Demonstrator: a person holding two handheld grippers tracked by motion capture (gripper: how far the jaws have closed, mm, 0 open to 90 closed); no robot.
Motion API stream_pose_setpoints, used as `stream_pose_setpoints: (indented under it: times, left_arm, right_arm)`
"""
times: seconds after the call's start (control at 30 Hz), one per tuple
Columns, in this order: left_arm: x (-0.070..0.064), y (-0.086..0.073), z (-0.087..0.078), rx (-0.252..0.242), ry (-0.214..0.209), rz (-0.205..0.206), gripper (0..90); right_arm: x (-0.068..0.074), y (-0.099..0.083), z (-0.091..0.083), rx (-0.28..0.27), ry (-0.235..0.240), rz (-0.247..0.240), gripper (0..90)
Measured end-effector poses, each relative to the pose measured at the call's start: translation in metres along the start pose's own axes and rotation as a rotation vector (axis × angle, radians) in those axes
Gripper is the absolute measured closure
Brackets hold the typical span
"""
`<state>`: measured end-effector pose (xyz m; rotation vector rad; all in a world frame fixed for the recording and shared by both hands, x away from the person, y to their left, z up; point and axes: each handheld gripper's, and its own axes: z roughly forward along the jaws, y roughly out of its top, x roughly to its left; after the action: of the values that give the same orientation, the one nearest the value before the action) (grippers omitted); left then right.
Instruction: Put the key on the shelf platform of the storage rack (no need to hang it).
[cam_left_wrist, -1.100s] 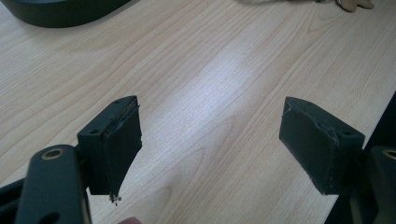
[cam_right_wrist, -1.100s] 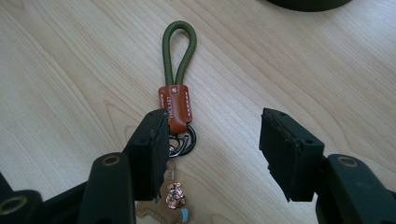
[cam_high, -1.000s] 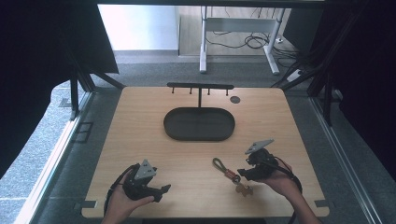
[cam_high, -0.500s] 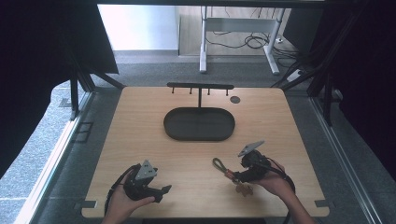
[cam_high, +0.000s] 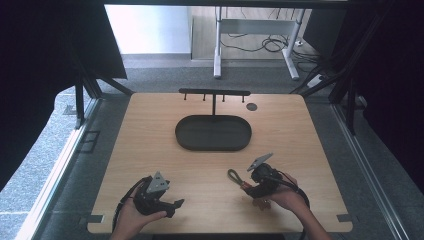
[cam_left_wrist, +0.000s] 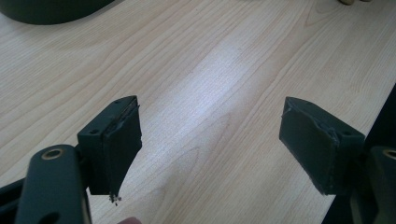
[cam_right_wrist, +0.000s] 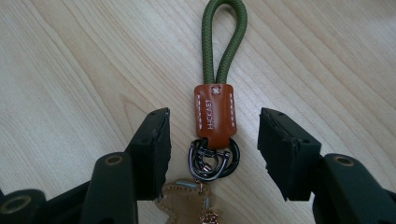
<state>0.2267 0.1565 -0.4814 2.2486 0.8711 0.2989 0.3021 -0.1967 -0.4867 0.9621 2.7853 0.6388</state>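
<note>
Green-looped keychain (cam_right_wrist: 215, 105) with brown tab lies flat, loop pointing away between the right gripper's (cam_right_wrist: 212, 149) wide-open jaws.

We see a light wood table (cam_high: 150, 150) w/ a dark oval tray (cam_high: 213, 133) near its middle. Just behind the tray stands a black T-shaped rack (cam_high: 214, 93) w/ small pegs under its bar. A small round dark disc (cam_high: 251, 106) sits right of the rack. Beyond the table: grey floor, a white desk frame (cam_high: 255, 30) & loose cables (cam_high: 267, 44).
</note>
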Motion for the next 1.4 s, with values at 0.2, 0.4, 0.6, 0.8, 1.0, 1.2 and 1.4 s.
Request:
stream_pose_setpoints:
  times: [0.2, 0.4, 0.6, 0.8, 1.0, 1.2, 1.4]
  left_arm:
    - [0.000, 0.000, 0.000, 0.000, -0.001, 0.000, 21.5]
    - [-0.001, 0.000, 0.001, 0.005, -0.003, 0.004, 21.5]
    - [-0.001, 0.000, 0.001, 0.006, -0.003, 0.003, 21.5]
    - [-0.001, 0.000, 0.003, 0.010, -0.006, 0.005, 21.4]
    - [-0.001, 0.000, 0.003, 0.011, -0.007, 0.007, 21.5]
    - [-0.001, 0.000, 0.003, 0.011, -0.007, 0.008, 21.4]
    - [-0.001, 0.000, 0.003, 0.011, -0.006, 0.007, 21.4]
  right_arm:
    - [0.001, 0.001, 0.006, 0.022, 0.006, -0.002, 45.1]
    - [0.003, 0.004, 0.012, 0.043, 0.010, -0.017, 48.8]
    - [0.001, 0.006, 0.016, 0.050, 0.019, -0.016, 53.8]
    - [0.000, 0.007, 0.018, 0.060, 0.019, -0.014, 58.4]
    - [-0.002, 0.007, 0.021, 0.077, 0.023, -0.009, 62.5]
    - [-0.003, 0.007, 0.023, 0.081, 0.025, -0.004, 65.9]
    - [-0.003, 0.007, 0.022, 0.086, 0.036, -0.012, 66.8]
